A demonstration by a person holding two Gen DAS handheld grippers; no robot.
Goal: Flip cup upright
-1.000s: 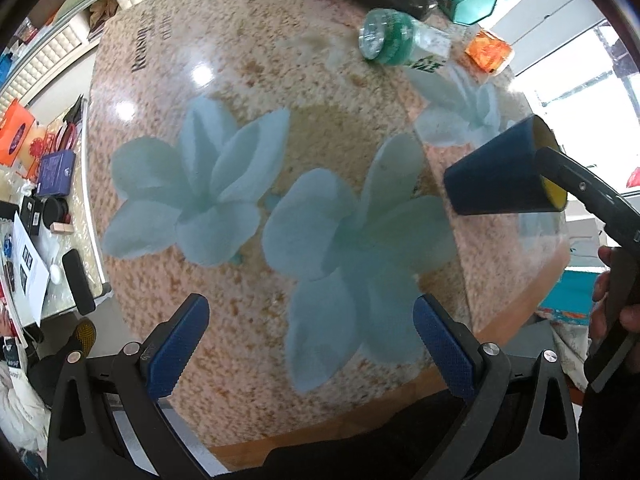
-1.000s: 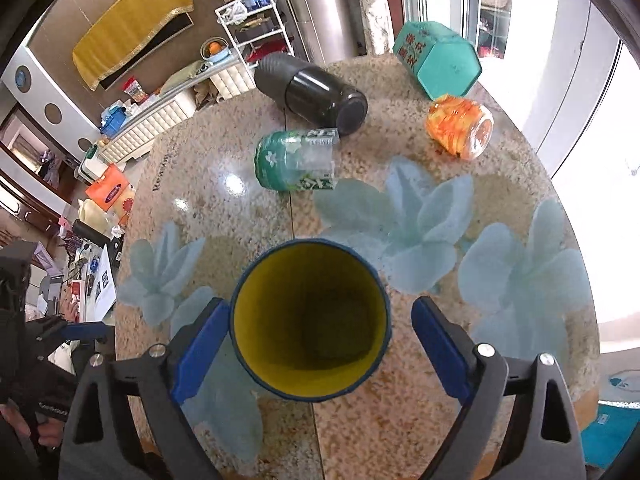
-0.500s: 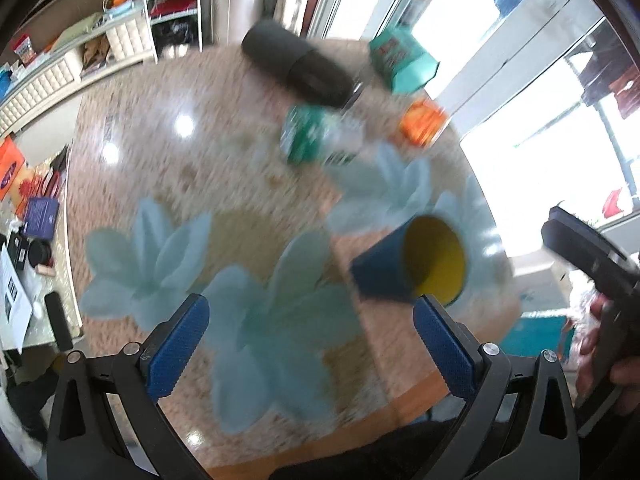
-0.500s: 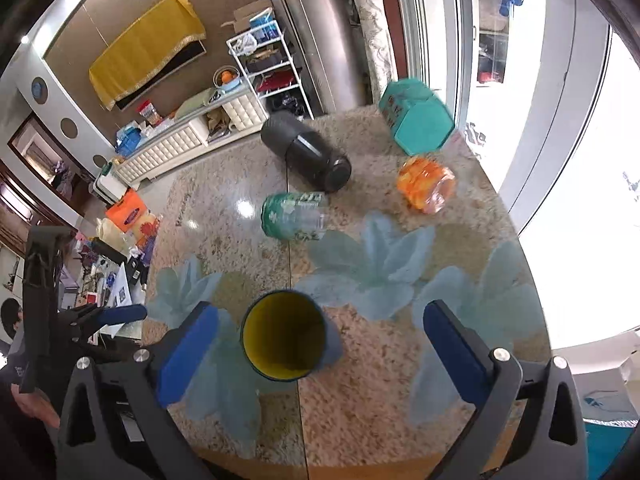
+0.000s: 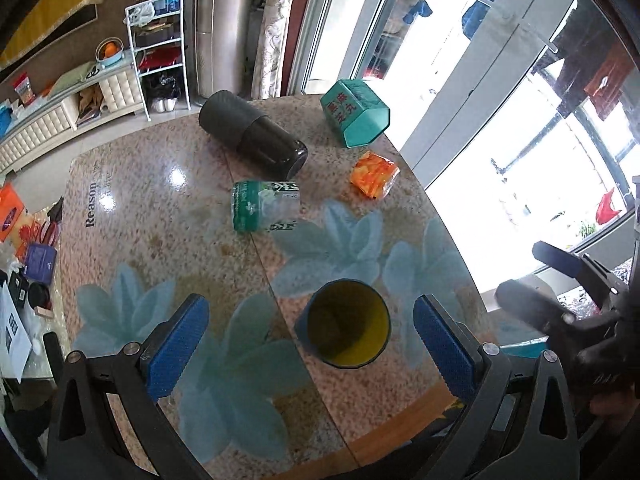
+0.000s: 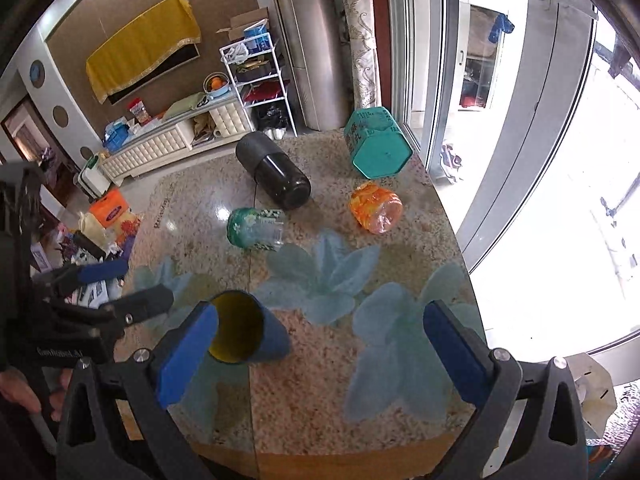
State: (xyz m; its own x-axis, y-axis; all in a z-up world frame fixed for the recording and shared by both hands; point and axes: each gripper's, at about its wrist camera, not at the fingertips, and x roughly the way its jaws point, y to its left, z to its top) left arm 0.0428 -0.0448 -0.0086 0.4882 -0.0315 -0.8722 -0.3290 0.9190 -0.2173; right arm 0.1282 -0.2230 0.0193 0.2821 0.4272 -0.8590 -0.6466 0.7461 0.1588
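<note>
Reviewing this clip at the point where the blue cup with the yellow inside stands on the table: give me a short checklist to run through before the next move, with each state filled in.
1. Blue cup with yellow inside upright, mouth up: ok.
2. Cup free of both grippers: ok; left gripper and right gripper are open and empty.
3. Cup resting fully on the flower-patterned stone table, away from its edge: ok.
4. Green printed glass, black cylinder, orange jar and teal hexagonal box upright: not ok, all lie on their sides.
5. Cup empty: cannot tell for sure.
</note>
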